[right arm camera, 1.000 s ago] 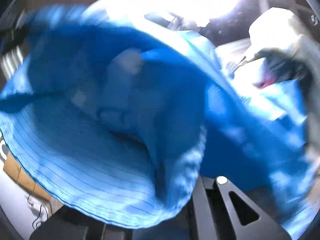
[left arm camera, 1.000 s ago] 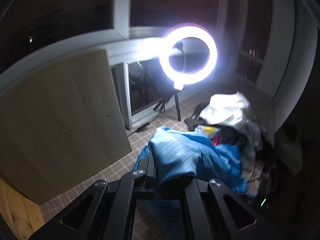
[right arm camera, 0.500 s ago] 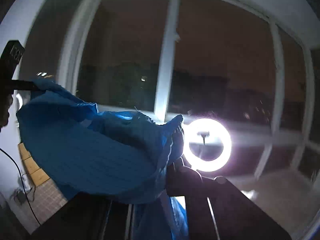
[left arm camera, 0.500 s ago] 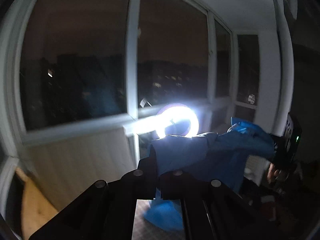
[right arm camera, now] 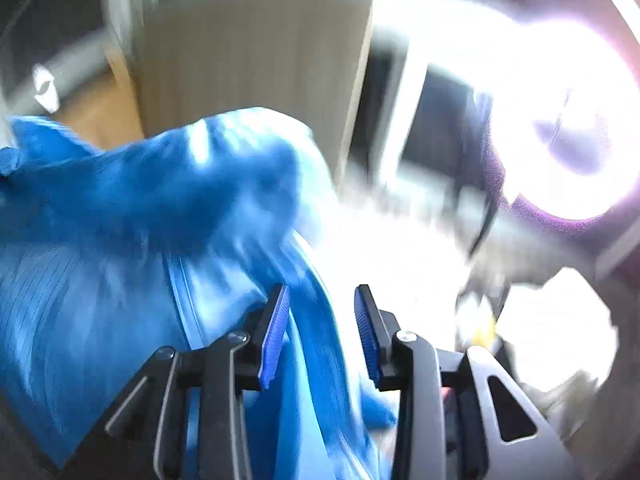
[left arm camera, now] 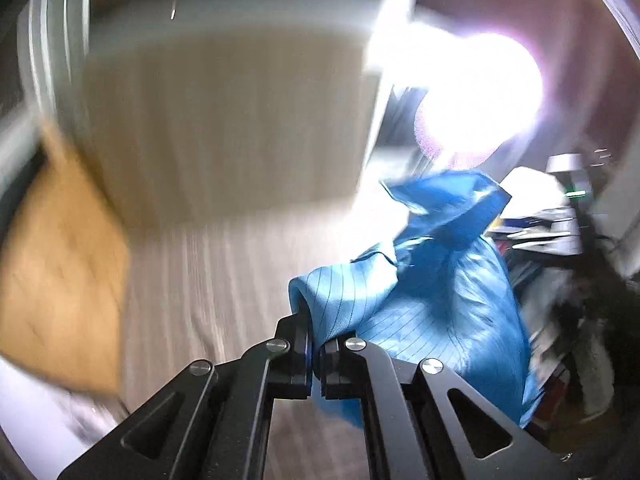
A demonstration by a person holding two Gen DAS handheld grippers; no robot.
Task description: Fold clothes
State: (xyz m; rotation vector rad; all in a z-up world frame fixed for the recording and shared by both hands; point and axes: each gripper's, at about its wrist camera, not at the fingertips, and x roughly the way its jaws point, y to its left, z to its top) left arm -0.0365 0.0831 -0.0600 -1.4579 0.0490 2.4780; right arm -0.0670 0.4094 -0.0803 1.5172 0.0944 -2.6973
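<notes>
Left gripper (left arm camera: 317, 354) pinched tight on a fold of the blue garment (left arm camera: 436, 300). Right gripper (right arm camera: 322, 330) spread, cloth passing loose between the pads, none clamped. Garment bunched and hanging off the left pinch, trailing rightward toward the clothes pile (left arm camera: 560, 240); left nearer.

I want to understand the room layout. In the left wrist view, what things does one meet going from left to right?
Wooden floor patch → pale leaning board → left gripper shut on the blue garment → bright ring light → blurred clothes pile.
</notes>
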